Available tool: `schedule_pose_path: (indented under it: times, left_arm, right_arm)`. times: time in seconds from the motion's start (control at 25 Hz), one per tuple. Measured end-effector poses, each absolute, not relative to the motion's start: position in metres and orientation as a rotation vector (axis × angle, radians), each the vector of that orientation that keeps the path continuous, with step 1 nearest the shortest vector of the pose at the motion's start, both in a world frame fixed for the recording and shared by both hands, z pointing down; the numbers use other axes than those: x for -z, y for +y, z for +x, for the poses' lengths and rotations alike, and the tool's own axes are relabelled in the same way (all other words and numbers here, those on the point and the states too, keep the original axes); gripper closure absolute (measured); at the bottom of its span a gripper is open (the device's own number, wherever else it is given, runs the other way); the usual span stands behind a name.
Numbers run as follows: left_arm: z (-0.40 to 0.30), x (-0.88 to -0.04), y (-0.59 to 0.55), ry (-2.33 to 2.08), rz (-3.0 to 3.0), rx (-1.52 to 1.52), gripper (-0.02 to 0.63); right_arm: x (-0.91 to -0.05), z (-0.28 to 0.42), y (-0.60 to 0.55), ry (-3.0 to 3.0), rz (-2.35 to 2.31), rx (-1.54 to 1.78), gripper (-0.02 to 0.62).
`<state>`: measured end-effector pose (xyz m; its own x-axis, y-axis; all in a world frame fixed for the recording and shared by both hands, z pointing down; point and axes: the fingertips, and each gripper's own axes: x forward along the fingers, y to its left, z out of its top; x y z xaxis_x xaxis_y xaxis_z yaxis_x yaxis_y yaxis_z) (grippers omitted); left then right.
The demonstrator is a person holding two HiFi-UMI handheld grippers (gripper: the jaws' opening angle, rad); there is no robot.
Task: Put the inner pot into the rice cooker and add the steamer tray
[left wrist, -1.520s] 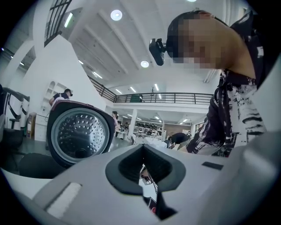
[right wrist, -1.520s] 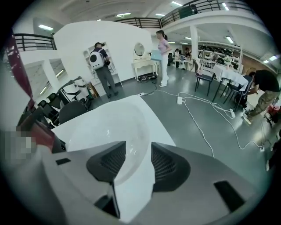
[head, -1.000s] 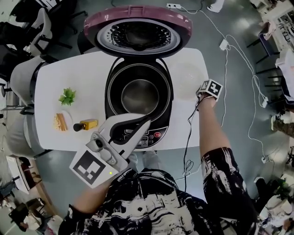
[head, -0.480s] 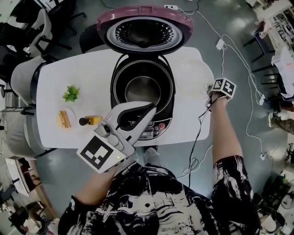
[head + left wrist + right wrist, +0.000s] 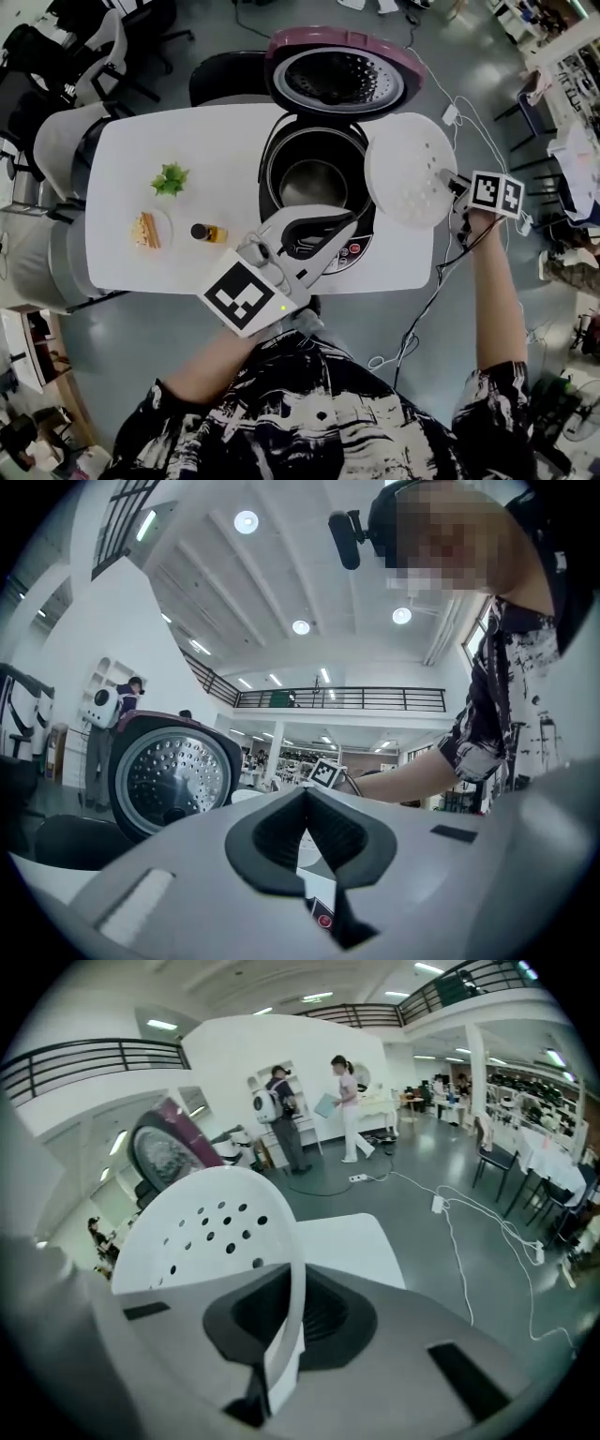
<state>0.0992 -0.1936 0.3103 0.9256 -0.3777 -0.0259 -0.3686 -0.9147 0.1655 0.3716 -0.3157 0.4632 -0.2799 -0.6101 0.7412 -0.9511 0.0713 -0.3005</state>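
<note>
1. While the right gripper [image 5: 450,181] holds it up, the steamer tray [image 5: 408,169] hangs tilted in the air just right of the rice cooker [image 5: 274,164], and from the head view it overlaps the cooker's right rim.
2. The right jaws are clamped on the tray's thin rim, and the right gripper view shows the edge squeezed between the pads.
3. The left gripper [image 5: 345,223] has its jaws together with nothing in them and points level at the cooker's front.
4. The inner pot [image 5: 314,183] already sits inside the cooker and the lid [image 5: 342,80] stands open behind it.
5. Handling guess: the tray is thin white perforated plastic, so it looks light and fairly stiff but liable to flex. It is smooth and could pivot or slip in a one-edge pinch. The rim is the only sensible hold, and it should go level before lowering.
6. Against a second ago: the tray lay flat on the bench [image 5: 187,234] right of the cooker with the right gripper at its edge; now it is off the bench, raised and tipped up.
7. The left gripper has hardly shifted. The sprig [image 5: 170,178], snack plate [image 5: 150,228] and small bottle [image 5: 208,232] are untouched on the bench.
</note>
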Motion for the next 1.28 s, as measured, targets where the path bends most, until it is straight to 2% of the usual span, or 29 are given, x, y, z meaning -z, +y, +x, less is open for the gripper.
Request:
schedule_pose_path:
  times: [0.24, 0.44, 0.88, 1.28]
  left_arm:
    - [0.075, -0.305, -0.171, -0.574, 2.939, 0.121, 0.601]
    - [0.058, -0.301, -0.16, -0.597, 2.944, 0.143, 0.601]
    - [0.037, -0.299, -0.15, -0.626, 2.942, 0.175, 0.601]
    - [0.034, -0.299, -0.152, -0.623, 2.933, 0.179, 0.601]
  right_arm:
    - [-0.474, 0.262, -0.321, -1.989, 1.341, -1.028, 0.592]
    - [-0.503, 0.213, -0.336, -1.918, 1.286, -1.01, 0.592]
    - [-0.546, 0.206, -0.341, -1.758, 1.318, -0.993, 0.591]
    - [-0.544, 0.2, -0.347, -1.708, 1.291, -0.785, 0.589]
